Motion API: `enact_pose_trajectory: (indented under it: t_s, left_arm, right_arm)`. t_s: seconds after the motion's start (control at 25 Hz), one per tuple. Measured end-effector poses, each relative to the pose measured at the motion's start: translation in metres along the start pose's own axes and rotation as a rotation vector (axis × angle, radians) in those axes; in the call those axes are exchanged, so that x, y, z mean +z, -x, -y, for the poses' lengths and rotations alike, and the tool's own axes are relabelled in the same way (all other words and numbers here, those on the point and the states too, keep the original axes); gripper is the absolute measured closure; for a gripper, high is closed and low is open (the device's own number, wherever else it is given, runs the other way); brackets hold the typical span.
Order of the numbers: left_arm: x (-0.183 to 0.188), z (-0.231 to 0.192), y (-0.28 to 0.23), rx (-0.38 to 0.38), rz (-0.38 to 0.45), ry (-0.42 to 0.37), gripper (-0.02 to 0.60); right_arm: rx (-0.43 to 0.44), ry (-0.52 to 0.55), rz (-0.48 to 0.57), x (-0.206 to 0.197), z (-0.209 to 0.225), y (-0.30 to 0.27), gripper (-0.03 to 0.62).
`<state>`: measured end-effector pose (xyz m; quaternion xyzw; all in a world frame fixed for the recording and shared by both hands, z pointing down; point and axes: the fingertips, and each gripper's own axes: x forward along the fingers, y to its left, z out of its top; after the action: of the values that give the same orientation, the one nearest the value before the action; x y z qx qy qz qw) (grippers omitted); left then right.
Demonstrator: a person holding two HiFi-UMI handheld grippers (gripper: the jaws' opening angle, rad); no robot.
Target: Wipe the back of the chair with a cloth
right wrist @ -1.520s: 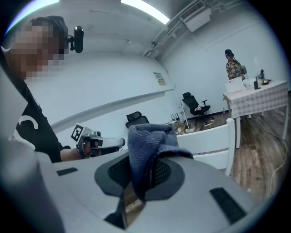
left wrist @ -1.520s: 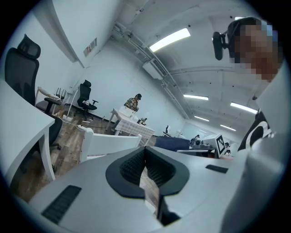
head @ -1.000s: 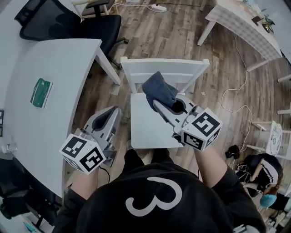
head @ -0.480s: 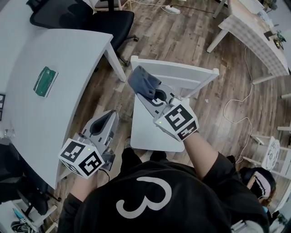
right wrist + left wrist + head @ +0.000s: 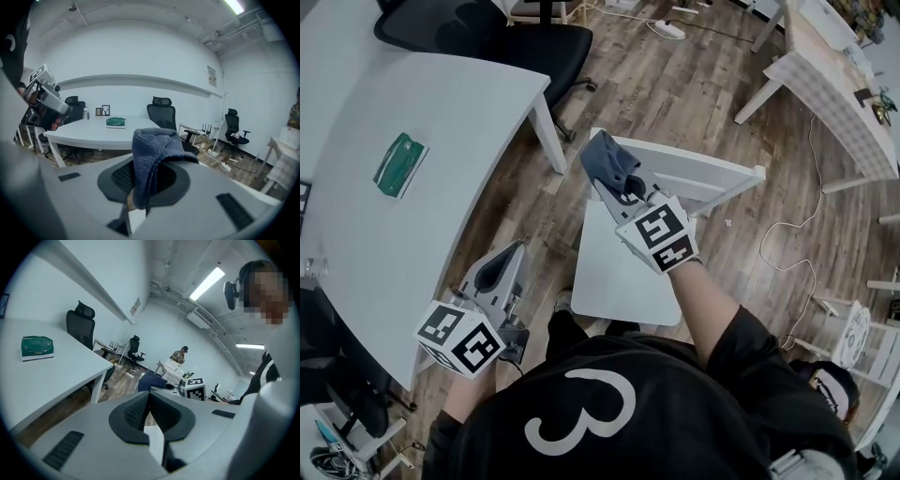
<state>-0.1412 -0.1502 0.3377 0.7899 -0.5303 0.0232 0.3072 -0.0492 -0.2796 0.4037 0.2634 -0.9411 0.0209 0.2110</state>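
The white wooden chair stands in front of me, its back on the far side of the seat. My right gripper is shut on a dark blue-grey cloth, which sits bunched at the left end of the back's top rail. In the right gripper view the cloth hangs folded over the jaws of that gripper. My left gripper hangs low between the table and the chair, shut with nothing in it. The left gripper view shows the cloth far ahead.
A white table stands close on the left with a green box on it. A black office chair is behind it. Another table is at the top right. A white cable and a power strip lie on the wooden floor.
My right gripper has carried the cloth from the middle of the chair's back to its left end. The left gripper has barely moved.
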Motion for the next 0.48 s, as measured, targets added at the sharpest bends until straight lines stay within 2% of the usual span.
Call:
enact_pose_trajectory:
  t_s: [0.2, 0.48]
  left_arm:
    - [0.004, -0.009, 0.003, 0.017, 0.004, 0.012, 0.568]
    - [0.007, -0.024, 0.011, 0.057, 0.013, 0.033, 0.568]
  right_arm:
    - [-0.092, -0.098, -0.056, -0.023, 0.027, -0.011, 0.545]
    - [-0.231, -0.269, -0.069, -0.04, 0.055, -0.021, 0.545]
